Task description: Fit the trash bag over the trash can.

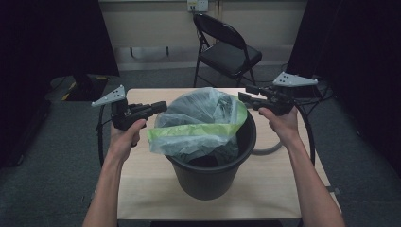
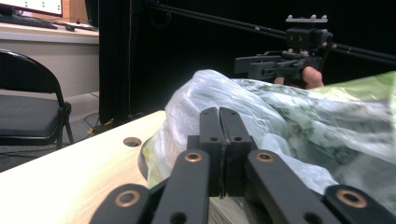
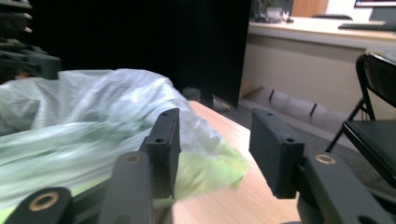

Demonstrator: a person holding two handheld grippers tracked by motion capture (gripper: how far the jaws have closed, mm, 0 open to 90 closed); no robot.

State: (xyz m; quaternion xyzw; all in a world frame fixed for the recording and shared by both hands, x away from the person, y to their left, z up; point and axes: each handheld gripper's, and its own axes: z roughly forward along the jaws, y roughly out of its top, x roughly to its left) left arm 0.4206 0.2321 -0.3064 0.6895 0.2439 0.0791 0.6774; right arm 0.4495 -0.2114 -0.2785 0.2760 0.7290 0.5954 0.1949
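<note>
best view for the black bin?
High view: the bin shows whole on the table, bag draped over its rim. Left gripper view catches a dark sliver of rim behind the jaws; in the right gripper view the bag covers it.

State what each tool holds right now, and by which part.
Left tool: jaws shut with nothing seen between them, beside the bag. Right tool: jaws apart, nothing between them, the bag's edge lying behind them.

No legible text, label or number anywhere.
</note>
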